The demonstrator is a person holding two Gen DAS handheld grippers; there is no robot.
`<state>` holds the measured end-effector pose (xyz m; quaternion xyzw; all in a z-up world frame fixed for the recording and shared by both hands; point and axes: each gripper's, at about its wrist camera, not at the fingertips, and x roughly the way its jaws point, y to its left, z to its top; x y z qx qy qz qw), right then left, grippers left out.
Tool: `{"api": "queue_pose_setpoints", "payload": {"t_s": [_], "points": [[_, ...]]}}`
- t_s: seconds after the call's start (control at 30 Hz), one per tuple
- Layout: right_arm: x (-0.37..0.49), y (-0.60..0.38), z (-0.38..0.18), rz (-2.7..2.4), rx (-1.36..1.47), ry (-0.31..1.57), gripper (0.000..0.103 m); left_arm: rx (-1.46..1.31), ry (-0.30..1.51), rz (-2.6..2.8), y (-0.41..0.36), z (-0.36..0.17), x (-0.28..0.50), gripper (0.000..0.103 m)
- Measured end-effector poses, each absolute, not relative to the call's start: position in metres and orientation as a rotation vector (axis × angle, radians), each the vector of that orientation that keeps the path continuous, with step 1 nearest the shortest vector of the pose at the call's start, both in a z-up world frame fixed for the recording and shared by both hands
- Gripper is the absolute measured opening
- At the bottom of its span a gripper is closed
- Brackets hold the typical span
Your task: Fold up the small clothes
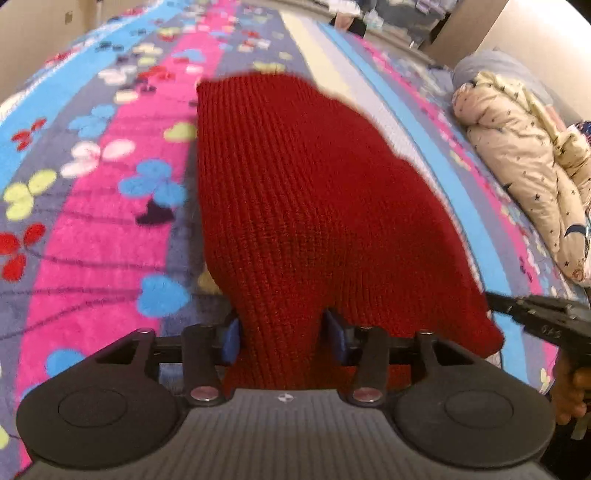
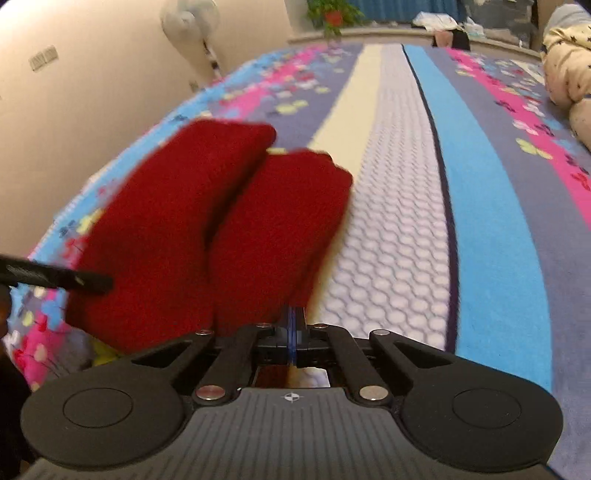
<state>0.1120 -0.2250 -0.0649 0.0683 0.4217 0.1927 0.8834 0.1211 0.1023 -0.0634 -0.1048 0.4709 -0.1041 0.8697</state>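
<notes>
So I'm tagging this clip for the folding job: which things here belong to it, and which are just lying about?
In the job:
red knitted garment
left gripper, shut on it
right gripper, shut at its edge

Lying about:
star-print bedding bundle
potted plant
standing fan
striped blanket underneath

Red knit seen left of centre on striped blanket; right gripper closed on its lower edge.
</notes>
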Motion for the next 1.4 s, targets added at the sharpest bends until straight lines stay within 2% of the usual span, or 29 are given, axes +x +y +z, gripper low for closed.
{"api": "queue_pose_setpoints", "payload": {"t_s": [0.13,0.2,0.23,0.27,0.37,0.47,0.53,0.6,0.7,0.73,0.87,1.07,1.23,1.4], "points": [[0.099,-0.239,-0.04,0.42,0.264,0.721,0.003,-0.183,0.842,-0.194,0.104,-0.043,0.111,0.054],[0.095,-0.238,-0.038,0.444,0.289,0.699,0.019,-0.122,0.796,-0.199,0.098,-0.039,0.108,0.055],[0.094,-0.235,-0.04,0.463,0.283,0.714,0.042,-0.087,0.798,-0.202,0.093,-0.04,0.108,0.059],[0.094,-0.229,-0.045,0.482,0.258,0.742,0.057,-0.037,0.817,-0.2,0.086,-0.044,0.11,0.062],[0.095,-0.206,-0.066,0.458,0.076,0.85,0.058,0.107,0.881,-0.159,0.07,-0.062,0.109,0.069],[0.091,-0.203,-0.065,0.377,0.04,0.848,0.059,0.128,0.808,-0.149,0.065,-0.053,0.097,0.071],[0.088,-0.207,-0.056,0.325,0.029,0.81,0.059,0.143,0.753,-0.116,0.065,-0.046,0.083,0.085],[0.078,-0.211,-0.048,0.275,-0.003,0.771,0.059,0.157,0.71,-0.094,0.062,-0.039,0.068,0.09],[0.062,-0.222,-0.034,0.23,-0.004,0.719,0.06,0.166,0.661,-0.096,0.056,-0.026,0.045,0.09],[0.055,-0.225,-0.03,0.22,0.005,0.698,0.063,0.16,0.64,-0.094,0.054,-0.022,0.037,0.09],[0.025,-0.231,-0.01,0.188,0.026,0.597,0.088,0.141,0.553,-0.055,0.042,0.004,0.002,0.09],[-0.026,-0.22,0.008,0.16,0.122,0.513,0.096,0.043,0.488,-0.032,0.028,0.026,-0.046,0.09],[-0.041,-0.198,0.001,0.215,0.083,0.533,0.096,0.049,0.634,0.021,0.02,-0.002,-0.05,0.091],[-0.036,-0.19,-0.005,0.199,0.02,0.539,0.096,0.052,0.602,0.062,0.025,0.001,-0.045,0.091]]}}
